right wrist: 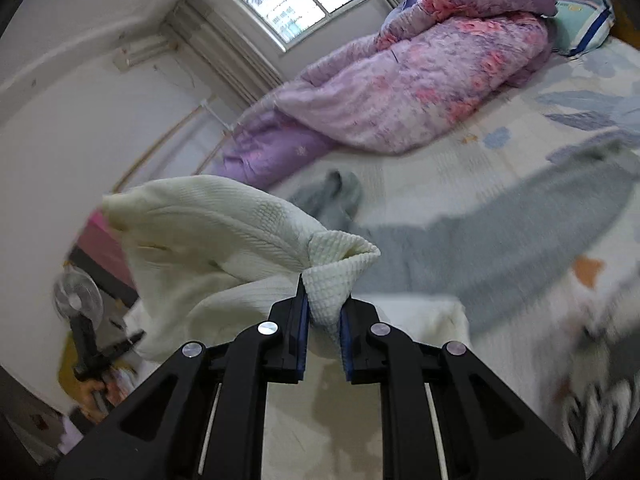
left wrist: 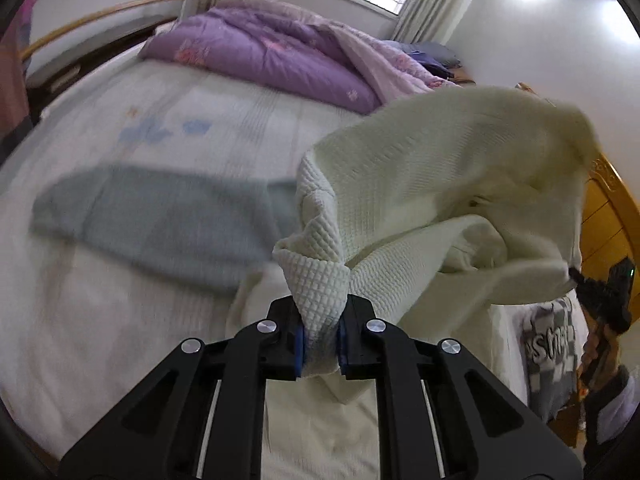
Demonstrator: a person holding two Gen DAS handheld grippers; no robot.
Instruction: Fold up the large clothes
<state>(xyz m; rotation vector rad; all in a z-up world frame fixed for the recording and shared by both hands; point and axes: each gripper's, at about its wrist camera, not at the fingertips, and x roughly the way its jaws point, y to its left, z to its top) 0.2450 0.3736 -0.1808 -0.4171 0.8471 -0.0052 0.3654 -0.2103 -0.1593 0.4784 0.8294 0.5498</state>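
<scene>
While you hold the cream sweater (left wrist: 440,184) up over the bed (left wrist: 120,120), the left gripper (left wrist: 320,340) and right gripper (right wrist: 324,336) each pinch only a small bunch of its knit; it could slip free and land crumpled on the grey garment (left wrist: 160,220).

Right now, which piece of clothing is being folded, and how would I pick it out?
Start at the big bed with the purple quilt heaped near the window. Held up above its near edge is a cream waffle-knit garment, pinched by the left gripper and the right gripper. The grey garment beside it lies flat on the sheet, untouched.
</scene>
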